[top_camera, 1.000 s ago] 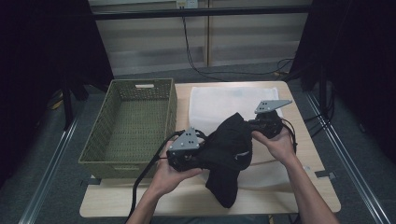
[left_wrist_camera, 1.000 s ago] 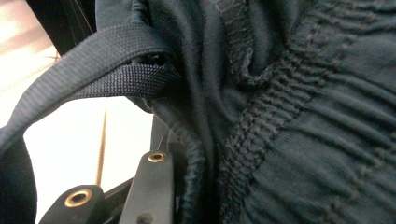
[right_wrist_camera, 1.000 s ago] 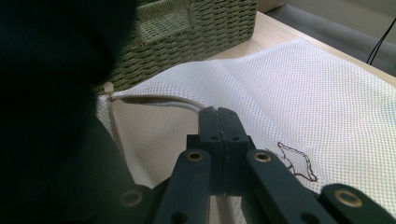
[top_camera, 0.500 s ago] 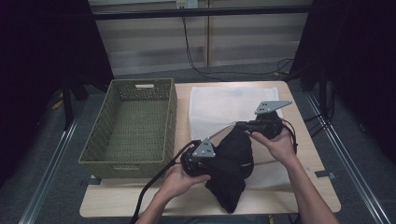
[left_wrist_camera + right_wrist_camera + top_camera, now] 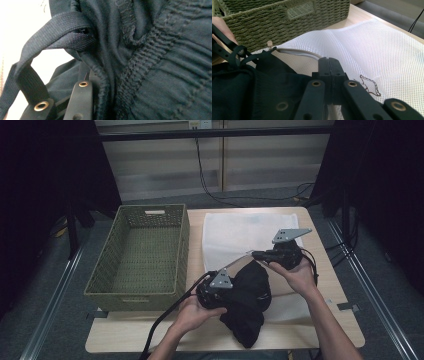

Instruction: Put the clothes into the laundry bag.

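Pinching the rim of a white mesh bag (image 5: 372,50), the right claw (image 5: 329,65) has its jaws pressed together on it. The left claw (image 5: 218,292) grips a bunched black garment (image 5: 250,300) at the bag's mouth, on the table (image 5: 330,285). A wicker basket (image 5: 137,255) stands left of the bag.

Right gripper (image 5: 328,62) with its two black jaws pressed together on the pale grey zipper edge (image 5: 298,53) of a white mesh laundry bag (image 5: 372,50), which lies spread over the light wooden table (image 5: 355,11). A black fabric garment (image 5: 249,87) with a ribbed hem fills the lower left, partly under that lifted edge. Behind stands a green woven rectangular basket (image 5: 274,17); the other gripper's black jaws (image 5: 227,51) enter at far left.
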Motion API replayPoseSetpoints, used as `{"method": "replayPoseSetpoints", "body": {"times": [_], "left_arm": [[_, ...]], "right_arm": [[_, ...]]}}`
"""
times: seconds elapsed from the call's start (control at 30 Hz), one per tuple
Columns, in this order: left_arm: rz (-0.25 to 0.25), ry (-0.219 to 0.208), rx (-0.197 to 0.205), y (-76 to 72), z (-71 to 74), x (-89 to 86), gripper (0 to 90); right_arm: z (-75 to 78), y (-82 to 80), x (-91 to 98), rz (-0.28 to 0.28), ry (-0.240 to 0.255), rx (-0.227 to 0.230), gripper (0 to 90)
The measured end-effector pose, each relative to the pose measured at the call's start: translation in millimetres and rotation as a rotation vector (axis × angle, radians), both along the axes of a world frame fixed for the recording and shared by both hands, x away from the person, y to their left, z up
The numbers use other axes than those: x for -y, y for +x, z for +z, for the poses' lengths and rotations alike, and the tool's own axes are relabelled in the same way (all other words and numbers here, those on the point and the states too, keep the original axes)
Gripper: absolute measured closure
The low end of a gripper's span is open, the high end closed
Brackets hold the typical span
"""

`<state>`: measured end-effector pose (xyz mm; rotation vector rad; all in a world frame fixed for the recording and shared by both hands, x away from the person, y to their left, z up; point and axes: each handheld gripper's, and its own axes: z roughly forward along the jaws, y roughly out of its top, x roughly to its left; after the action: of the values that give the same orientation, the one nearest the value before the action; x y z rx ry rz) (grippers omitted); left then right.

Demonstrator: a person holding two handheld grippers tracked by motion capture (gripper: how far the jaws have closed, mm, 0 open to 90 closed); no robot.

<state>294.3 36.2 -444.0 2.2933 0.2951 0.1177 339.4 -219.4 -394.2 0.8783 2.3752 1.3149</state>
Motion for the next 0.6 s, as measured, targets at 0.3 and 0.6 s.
{"method": "replayPoseSetpoints", "body": {"times": [0.3, 0.6], "left_arm": [[0.035, 0.058, -0.017, 4.1, -23.3, 7.6, 66.7], [0.035, 0.097, 0.01, 1.9, -24.6, 10.1, 65.3]], "right_arm": [[-0.9, -0.3, 0.1, 0.006, -0.003, -0.002, 90.0], [-1.5, -0.6, -1.2, 0.008, -0.005, -0.001, 90.0]]}}
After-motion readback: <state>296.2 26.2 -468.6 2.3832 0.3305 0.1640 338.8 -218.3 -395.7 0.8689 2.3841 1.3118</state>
